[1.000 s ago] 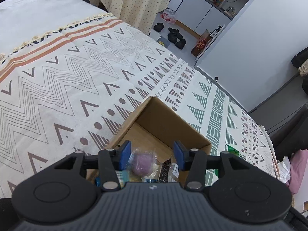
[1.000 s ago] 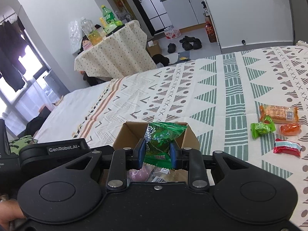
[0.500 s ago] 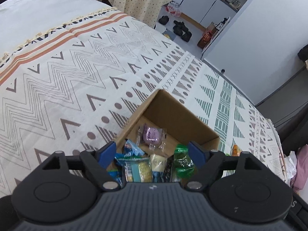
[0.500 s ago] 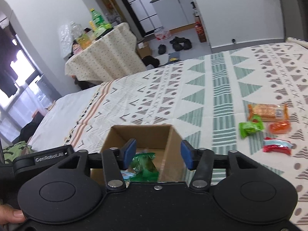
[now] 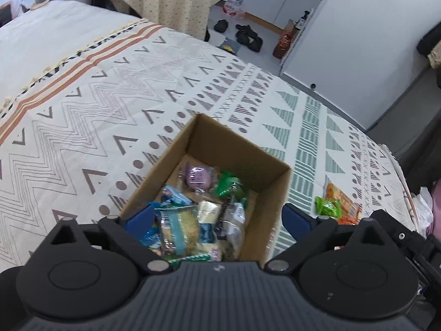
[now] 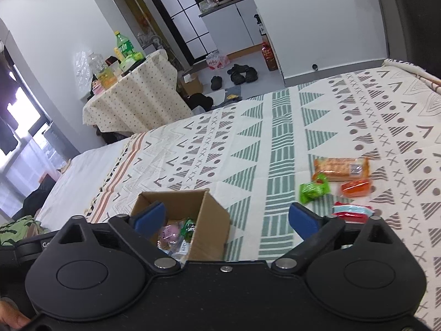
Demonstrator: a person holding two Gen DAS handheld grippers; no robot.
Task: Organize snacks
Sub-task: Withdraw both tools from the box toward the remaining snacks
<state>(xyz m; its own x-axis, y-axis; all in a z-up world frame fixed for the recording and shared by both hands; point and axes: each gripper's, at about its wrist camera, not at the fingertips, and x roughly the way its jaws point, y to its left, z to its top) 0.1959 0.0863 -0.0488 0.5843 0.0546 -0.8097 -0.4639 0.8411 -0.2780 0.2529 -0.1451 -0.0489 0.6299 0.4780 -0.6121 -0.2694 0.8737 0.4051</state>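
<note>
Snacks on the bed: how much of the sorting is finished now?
Mostly done: the cardboard box holds many packets. In hand: nothing; the left tool and right tool are both open and empty. Left: four snacks on the blanket: orange biscuit pack, green packet, small orange packet, red packet.

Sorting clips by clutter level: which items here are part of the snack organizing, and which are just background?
Part of the job:
open brown cardboard box holding wrapped snacks
long orange biscuit packet
small green snack pouch
small orange packet
red and pale blue packet

Just lying about:
patterned bedspread
green plastic bottle
black shoes
</note>
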